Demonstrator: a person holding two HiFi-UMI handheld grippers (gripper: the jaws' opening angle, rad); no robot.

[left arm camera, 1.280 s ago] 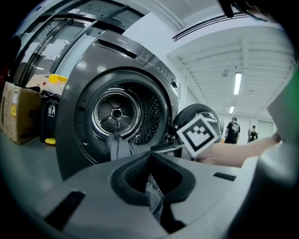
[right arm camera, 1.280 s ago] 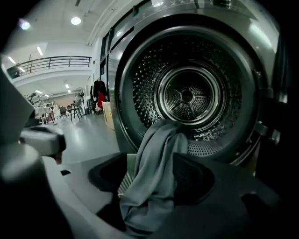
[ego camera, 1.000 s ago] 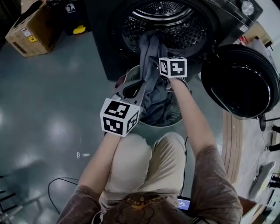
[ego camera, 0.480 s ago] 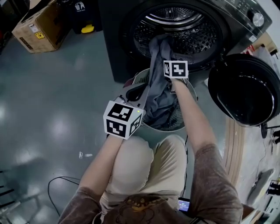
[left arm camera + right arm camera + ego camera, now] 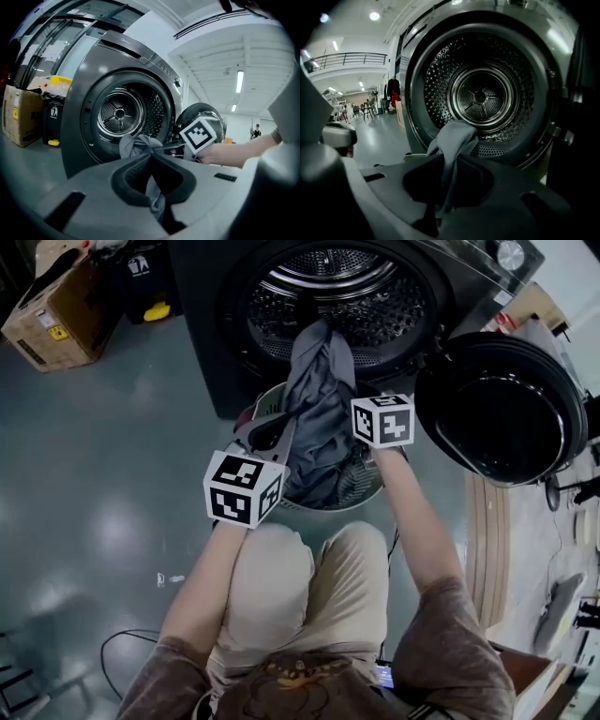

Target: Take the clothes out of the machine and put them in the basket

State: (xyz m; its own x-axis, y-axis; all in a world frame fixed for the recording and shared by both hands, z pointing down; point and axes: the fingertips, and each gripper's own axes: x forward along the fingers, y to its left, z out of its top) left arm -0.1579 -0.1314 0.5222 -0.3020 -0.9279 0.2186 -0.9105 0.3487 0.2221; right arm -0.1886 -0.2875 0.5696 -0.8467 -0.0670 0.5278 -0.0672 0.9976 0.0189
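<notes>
The grey garment (image 5: 319,395) now hangs further out of the machine than a second ago. The right gripper (image 5: 367,401) has drawn back from the drum mouth toward the basket. Its jaws have just been closing and now pinch a fold of the cloth between them, as the right gripper view shows.

The garment's upper end lies over the lip of the drum (image 5: 349,292), and the rest trails down into the basket (image 5: 360,489), which stands on the floor right below the opening. The left gripper (image 5: 279,434) holds the same garment lower down at the basket's near left rim, its jaws narrow with cloth caught between them. The round door (image 5: 502,409) stands swung open to the right, clear of the path.

The step in hand looks like the haul-out, part done. Next, both grippers likely need to pull the last of the cloth off the lip, bring it over the basket and release.
</notes>
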